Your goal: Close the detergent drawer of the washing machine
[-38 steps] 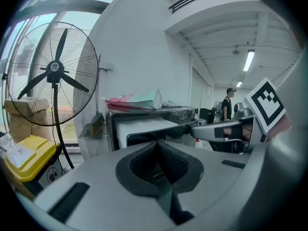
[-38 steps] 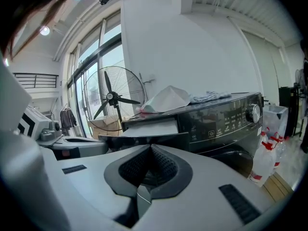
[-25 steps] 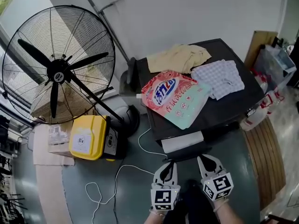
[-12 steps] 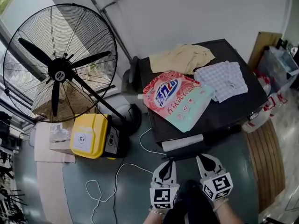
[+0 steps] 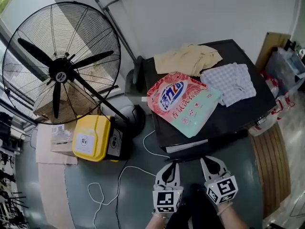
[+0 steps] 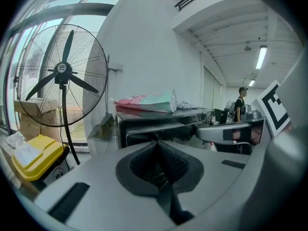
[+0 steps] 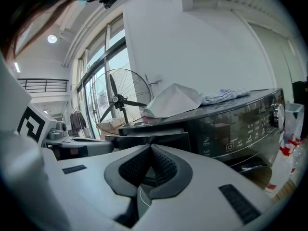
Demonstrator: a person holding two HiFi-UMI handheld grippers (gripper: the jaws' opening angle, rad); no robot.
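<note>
Grey-green floor (image 5: 76,194) and a white wall (image 5: 190,13) surrounded a black washer (image 5: 236,116), seen from steeply above. On the washer's top lay a pink and mint detergent bag (image 5: 183,101), reaching over the top's front-left part. A tan cloth (image 5: 188,58) lay at the back edge, and a checked cloth (image 5: 228,82) lay toward the right side, just beside the bag. The drawer (image 5: 187,146) sat at the left end of the washer's front face and stuck out only a little, a pale strip of its top showing. The left gripper (image 5: 173,165) was held just in front of the drawer, its fingers pressed together at the tips with nothing between them. Whether the tips touched the drawer's front could not be told. The right gripper (image 5: 206,160) was beside it, also pointing at the washer's front, fingers likewise closed and empty. To the washer's left stood a large fan (image 5: 59,75). A yellow box (image 5: 90,138) sat on the floor near the fan's base, and a white cable (image 5: 119,180) ran from under the washer's front-left corner into a loop on the floor.
</note>
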